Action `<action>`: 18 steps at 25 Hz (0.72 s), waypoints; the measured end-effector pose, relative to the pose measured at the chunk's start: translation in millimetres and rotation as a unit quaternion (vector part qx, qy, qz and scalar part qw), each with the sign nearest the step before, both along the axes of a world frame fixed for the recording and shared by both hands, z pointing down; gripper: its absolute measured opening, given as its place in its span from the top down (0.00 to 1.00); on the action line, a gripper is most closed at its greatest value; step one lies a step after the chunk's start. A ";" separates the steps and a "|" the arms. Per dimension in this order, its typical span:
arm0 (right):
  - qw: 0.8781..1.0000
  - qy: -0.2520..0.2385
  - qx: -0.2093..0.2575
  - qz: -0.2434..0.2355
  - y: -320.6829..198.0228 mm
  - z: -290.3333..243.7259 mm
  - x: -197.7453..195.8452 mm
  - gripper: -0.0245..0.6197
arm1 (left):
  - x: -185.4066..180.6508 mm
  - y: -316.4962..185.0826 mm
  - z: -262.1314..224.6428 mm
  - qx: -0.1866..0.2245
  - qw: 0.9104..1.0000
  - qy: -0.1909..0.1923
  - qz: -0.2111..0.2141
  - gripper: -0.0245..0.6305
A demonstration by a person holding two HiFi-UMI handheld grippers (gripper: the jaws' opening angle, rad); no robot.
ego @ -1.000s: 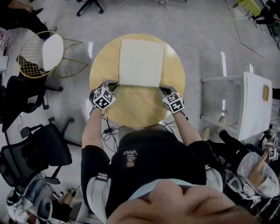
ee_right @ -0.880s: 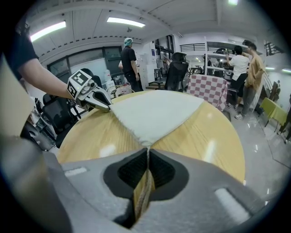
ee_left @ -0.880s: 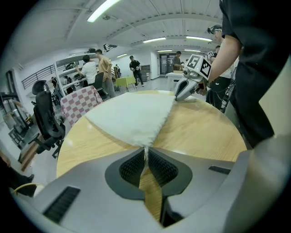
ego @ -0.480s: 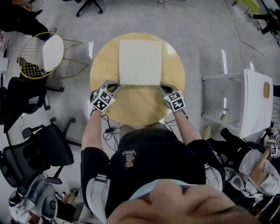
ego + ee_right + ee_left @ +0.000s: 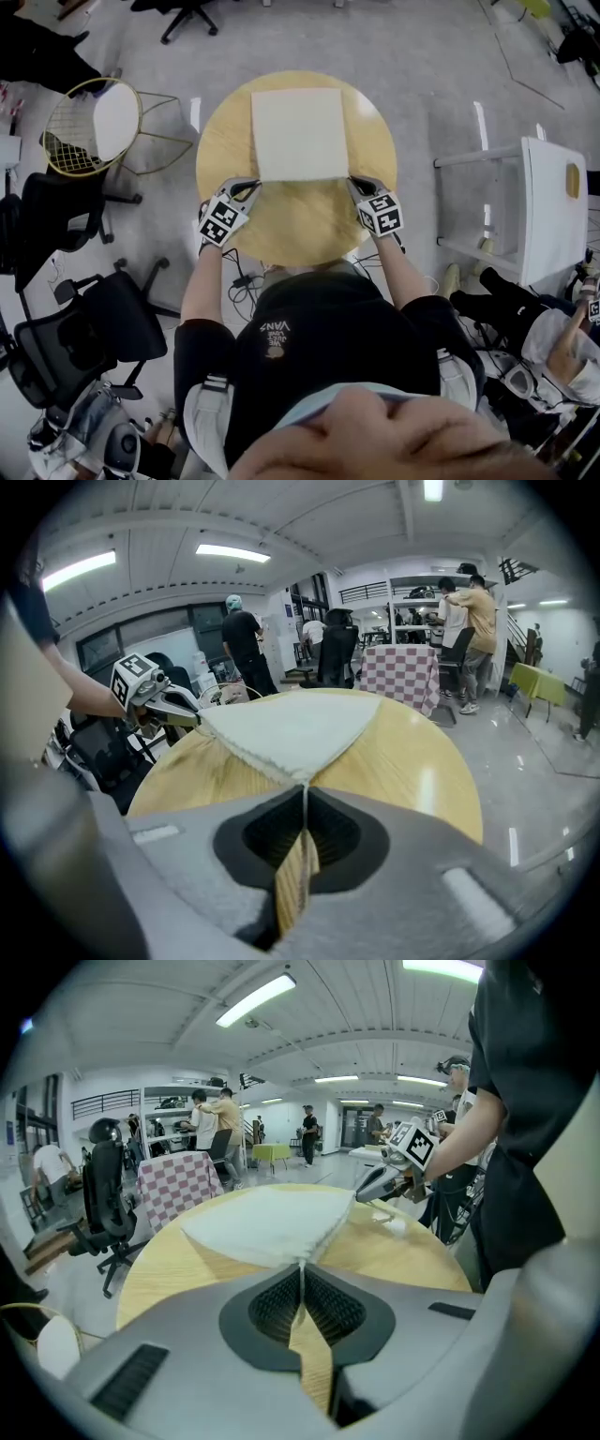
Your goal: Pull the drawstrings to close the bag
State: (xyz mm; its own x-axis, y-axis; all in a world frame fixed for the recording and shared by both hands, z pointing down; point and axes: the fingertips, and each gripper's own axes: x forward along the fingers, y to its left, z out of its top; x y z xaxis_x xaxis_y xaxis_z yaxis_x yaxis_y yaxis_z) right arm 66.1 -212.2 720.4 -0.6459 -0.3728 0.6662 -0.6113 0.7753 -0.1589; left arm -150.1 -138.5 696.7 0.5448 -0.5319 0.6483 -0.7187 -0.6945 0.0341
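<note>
A flat white cloth bag (image 5: pixel 298 131) lies on the round wooden table (image 5: pixel 300 225), its near edge toward me. My left gripper (image 5: pixel 251 185) is at the bag's near left corner. Its jaws have just been closing, and in the left gripper view the corner of the bag (image 5: pixel 267 1222) runs into the shut left gripper (image 5: pixel 302 1274). My right gripper (image 5: pixel 354 183) is shut on the near right corner. In the right gripper view the bag (image 5: pixel 295 728) narrows into the right gripper (image 5: pixel 305 794). Both corners are lifted slightly. I cannot tell cord from cloth inside the jaws.
A gold wire chair (image 5: pixel 94 122) stands left of the table. A white shelf unit (image 5: pixel 548 216) is at the right. Black office chairs (image 5: pixel 94 319) stand at the near left and cables (image 5: pixel 239 281) lie under the table's near edge. People stand farther off in the room.
My left gripper has shifted a little at the bag's near left corner. The bag and my right gripper stay about where they were.
</note>
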 end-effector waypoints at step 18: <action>0.995 -0.050 0.044 0.075 6.0 -55.5 9.3 0.95 | 7.4 10.5 -68.7 0.054 0.995 0.086 -0.015 0.94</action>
State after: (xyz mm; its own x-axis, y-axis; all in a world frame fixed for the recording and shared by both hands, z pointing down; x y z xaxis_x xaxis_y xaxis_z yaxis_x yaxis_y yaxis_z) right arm 75.4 -206.3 664.9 -0.6404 -0.5247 0.5609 -0.7058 0.6901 -0.1603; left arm -142.7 -128.0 628.1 0.6260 -0.6113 0.4842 -0.7289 -0.6793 0.0847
